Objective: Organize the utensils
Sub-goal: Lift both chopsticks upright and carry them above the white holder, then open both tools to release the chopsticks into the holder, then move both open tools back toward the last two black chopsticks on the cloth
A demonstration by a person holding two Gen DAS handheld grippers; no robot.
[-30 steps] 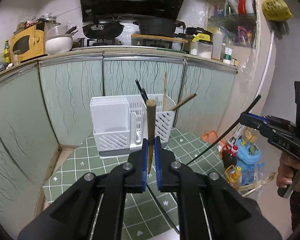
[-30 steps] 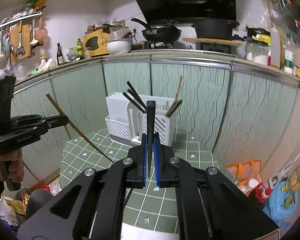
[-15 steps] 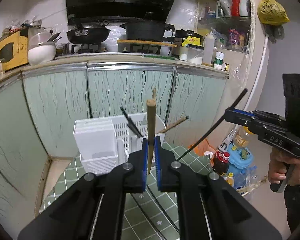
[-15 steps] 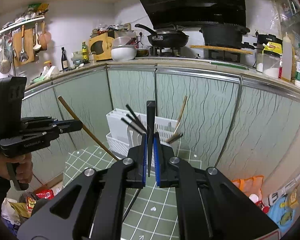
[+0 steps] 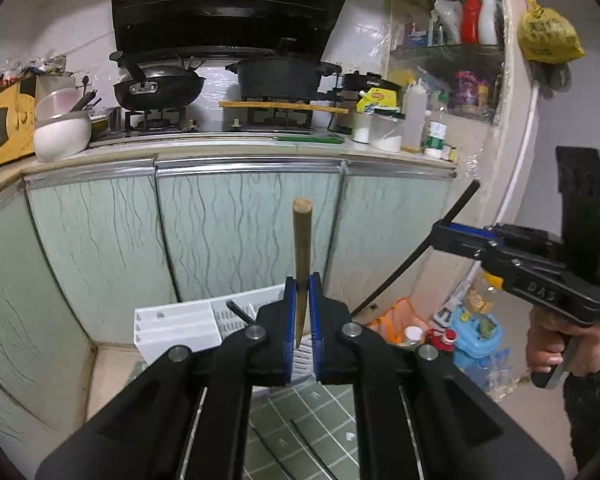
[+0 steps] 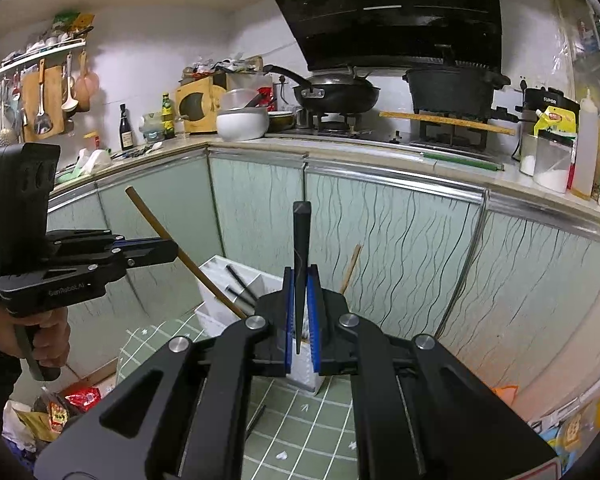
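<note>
- Both grippers have risen since the earlier frames; the white utensil holder (image 5: pixel 180 328) now sits low in view.
- Left gripper (image 5: pixel 301 320) is clenched on a wooden chopstick (image 5: pixel 301 248), held upright.
- Right gripper (image 6: pixel 301 316) is clenched on a black chopstick (image 6: pixel 301 248), above the green tiled table (image 6: pixel 320 412).

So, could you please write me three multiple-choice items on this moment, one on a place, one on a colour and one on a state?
1. Where is the white utensil holder?
A. on the green tiled mat
B. on the stove
C. hung on the wall rail

2. What colour is the chopstick in the right gripper?
A. red
B. black
C. white

3. What state is the left gripper in?
A. open and empty
B. shut on a spoon
C. shut on the wooden chopstick

Answers: 1 A, the green mat lies under it; 2 B, a dark stick stands between the jaws; 3 C, the jaws pinch the brown stick.
</note>
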